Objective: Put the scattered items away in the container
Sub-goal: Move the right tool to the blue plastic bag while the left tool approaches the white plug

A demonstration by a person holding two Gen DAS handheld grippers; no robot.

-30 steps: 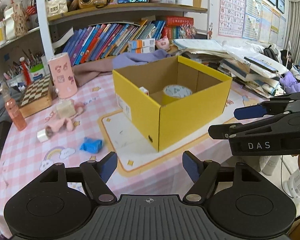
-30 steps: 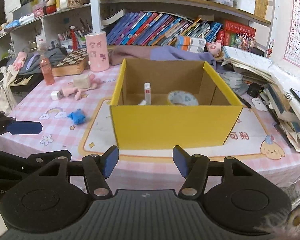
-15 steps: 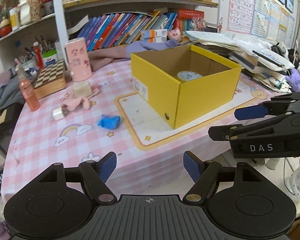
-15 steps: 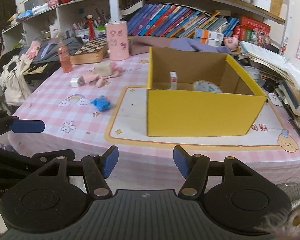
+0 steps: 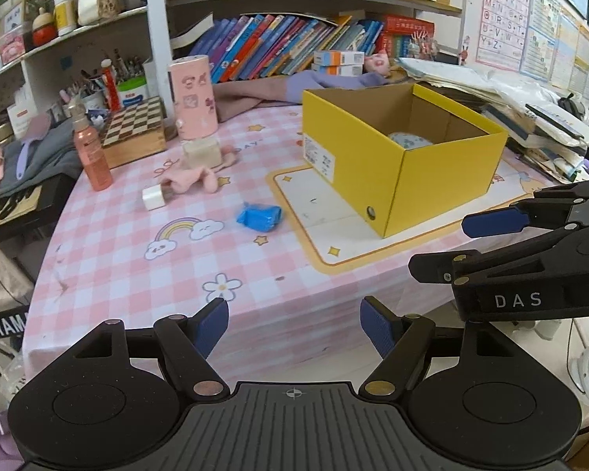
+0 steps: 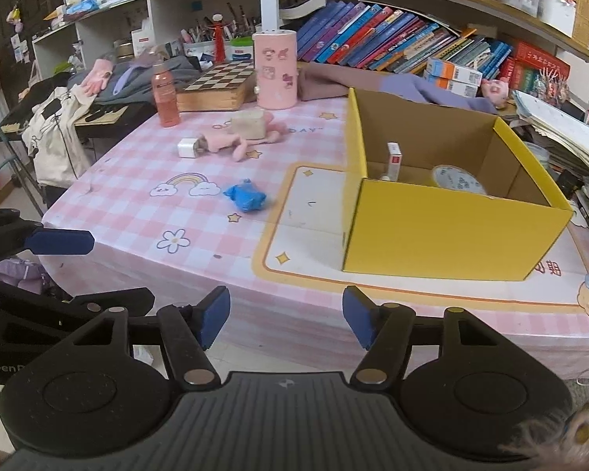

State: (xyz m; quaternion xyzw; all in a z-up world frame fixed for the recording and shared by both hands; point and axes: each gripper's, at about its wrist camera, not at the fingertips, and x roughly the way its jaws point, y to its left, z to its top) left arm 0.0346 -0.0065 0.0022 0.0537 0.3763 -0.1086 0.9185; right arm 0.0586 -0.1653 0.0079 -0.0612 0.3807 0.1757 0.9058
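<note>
yellow box sits corner-on, long axis running rightward; left jaws wide, right jaws opening, both empty.

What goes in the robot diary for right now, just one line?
stage: approach | left hand-held gripper: open, empty | right hand-held gripper: opening, empty | blue toy: on table | box: holds tape

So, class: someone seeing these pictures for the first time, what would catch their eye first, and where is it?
Probably the open yellow box on the pink checked tablecloth, right of centre, with a tape roll inside. Next, the crumpled blue item lying alone on the cloth to its left. Both grippers, left and right, hang empty before the table edge, the right one's jaws opening.
</note>
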